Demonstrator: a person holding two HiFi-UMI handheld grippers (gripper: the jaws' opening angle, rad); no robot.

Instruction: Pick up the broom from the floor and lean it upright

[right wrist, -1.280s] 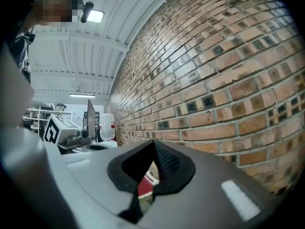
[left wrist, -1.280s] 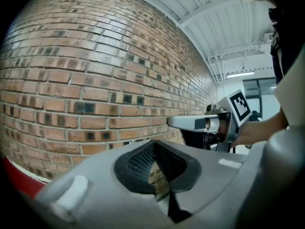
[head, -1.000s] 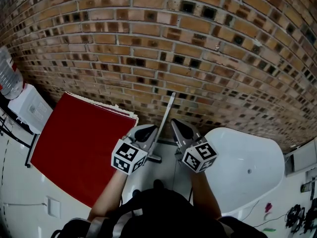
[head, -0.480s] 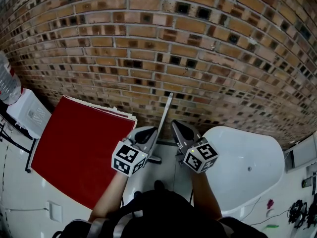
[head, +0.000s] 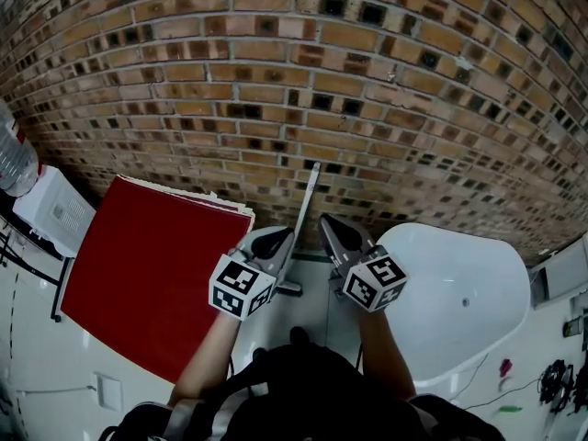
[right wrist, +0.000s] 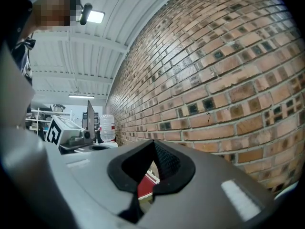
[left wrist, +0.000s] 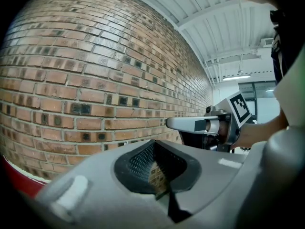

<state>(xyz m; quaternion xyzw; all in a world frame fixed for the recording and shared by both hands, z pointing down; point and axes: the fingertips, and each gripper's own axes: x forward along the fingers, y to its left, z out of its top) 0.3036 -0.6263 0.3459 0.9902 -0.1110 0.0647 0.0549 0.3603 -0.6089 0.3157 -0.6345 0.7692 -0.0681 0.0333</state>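
Note:
The broom shows as a thin grey handle (head: 306,209) standing upright between my two grippers, its top resting against the brick wall (head: 276,81). Its lower end is hidden behind my left gripper. My left gripper (head: 283,237) sits just left of the handle with its jaws together and nothing between them. Just right of the handle my right gripper (head: 328,223) is shut and empty. In the right gripper view the handle (right wrist: 89,113) rises as a dark pole beside the left gripper's marker cube (right wrist: 59,130). Neither gripper holds the broom.
A large red board (head: 147,265) lies on the floor at the left, against the wall. A white tub (head: 459,310) sits at the right. Further left stand a white box (head: 55,209) and a water bottle (head: 14,159).

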